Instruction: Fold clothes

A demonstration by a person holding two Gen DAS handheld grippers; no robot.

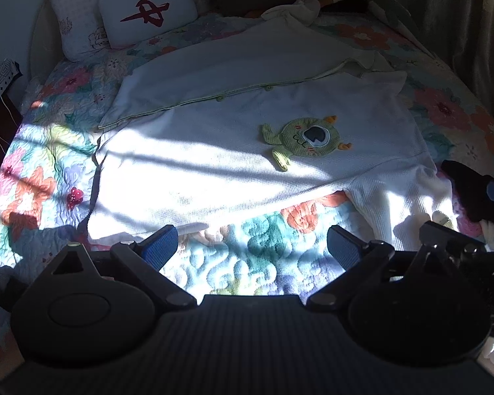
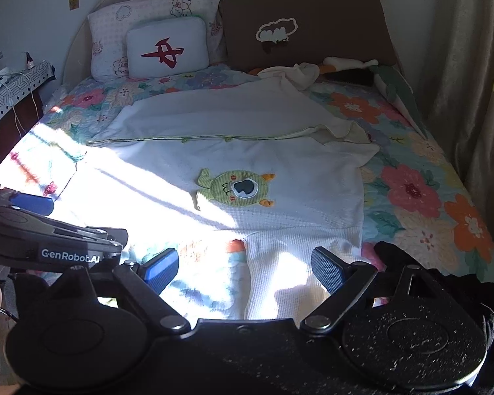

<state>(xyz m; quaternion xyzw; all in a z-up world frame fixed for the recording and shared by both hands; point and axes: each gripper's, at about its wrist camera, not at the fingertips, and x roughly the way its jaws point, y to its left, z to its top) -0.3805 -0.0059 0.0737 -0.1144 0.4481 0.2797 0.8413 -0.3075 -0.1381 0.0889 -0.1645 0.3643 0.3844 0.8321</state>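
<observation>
On the floral bed (image 2: pixel 411 177) the white top (image 2: pixel 247 164) lies spread flat at twelve o'clock from us, both the left gripper (image 1: pixel 250 247) and right gripper (image 2: pixel 243 266) empty with fingers apart, so we judge folding unstarted; next we pinch its near sleeve (image 2: pixel 280 263).

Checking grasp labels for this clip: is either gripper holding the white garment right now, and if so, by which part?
Nothing is held. The left gripper and the right gripper both stand open above the white garment, fingers empty.
</observation>
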